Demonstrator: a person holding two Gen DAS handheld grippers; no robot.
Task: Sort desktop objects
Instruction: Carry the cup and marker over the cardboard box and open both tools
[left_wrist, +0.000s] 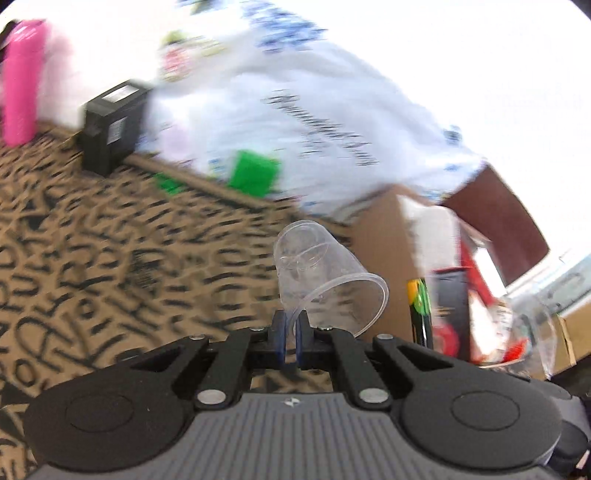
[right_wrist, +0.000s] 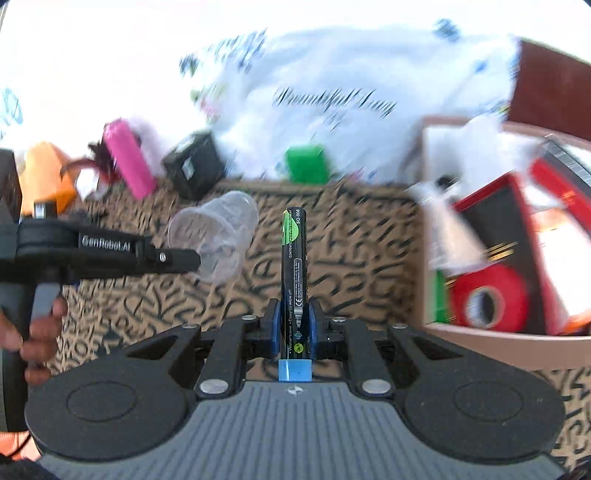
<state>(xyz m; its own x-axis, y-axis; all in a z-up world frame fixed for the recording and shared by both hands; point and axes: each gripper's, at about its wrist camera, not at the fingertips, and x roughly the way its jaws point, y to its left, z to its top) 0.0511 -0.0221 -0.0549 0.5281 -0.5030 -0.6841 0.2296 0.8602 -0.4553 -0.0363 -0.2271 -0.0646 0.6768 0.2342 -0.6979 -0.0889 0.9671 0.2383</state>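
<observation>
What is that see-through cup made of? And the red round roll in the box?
The cup looks like thin clear plastic: the patterned cloth shows through it. The red roll seems to be glossy plastic tape wound round a core, though blur leaves that unsure.

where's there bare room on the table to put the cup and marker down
The patterned tablecloth lies bare between the black adapter and green block at the back and the box on the right. The box is crowded: red tape roll, packets. The back left is cluttered around the pink bottle. Left tool grips the clear cup, right tool the marker.
</observation>
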